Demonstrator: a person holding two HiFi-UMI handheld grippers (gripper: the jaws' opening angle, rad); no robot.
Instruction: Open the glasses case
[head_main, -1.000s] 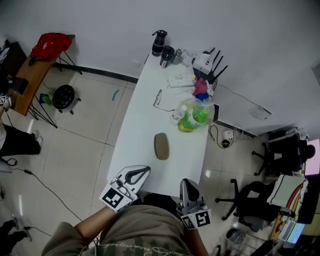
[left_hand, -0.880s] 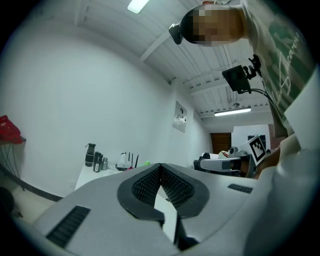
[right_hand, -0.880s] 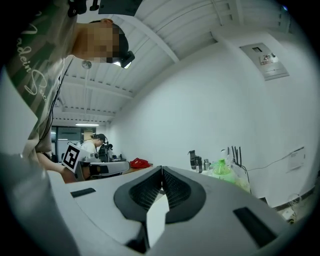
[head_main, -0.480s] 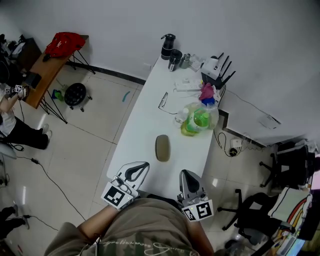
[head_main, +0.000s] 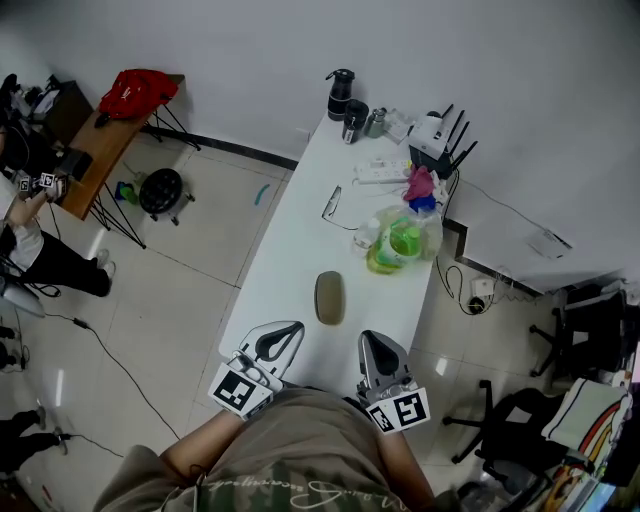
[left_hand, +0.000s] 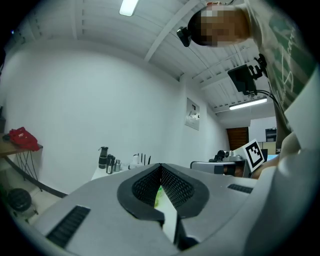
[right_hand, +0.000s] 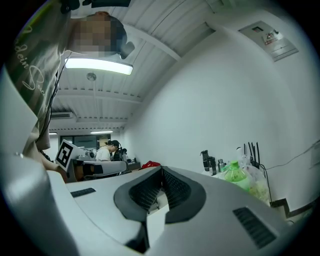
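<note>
A closed grey-brown oval glasses case (head_main: 330, 297) lies on the long white table (head_main: 290, 260) in the head view, toward the near end. My left gripper (head_main: 283, 331) hovers at the table's near edge, left of and below the case, jaws shut and empty. My right gripper (head_main: 369, 343) is level with it on the right, also shut with nothing held. Both point level along the table. In the left gripper view (left_hand: 161, 170) and the right gripper view (right_hand: 161, 175) the black pads meet; the case is hidden behind the jaws.
A green bottle in a clear bag (head_main: 398, 240), a pair of glasses (head_main: 332, 203), a power strip (head_main: 384, 172), a router (head_main: 440, 140) and dark flasks (head_main: 340, 94) fill the table's far half. Tiled floor lies left; an office chair (head_main: 520, 420) stands right.
The head view has shifted, so the table and case sit a little higher and to the right in frame. Both grippers have edged slightly forward toward the table's near edge, still shut.
</note>
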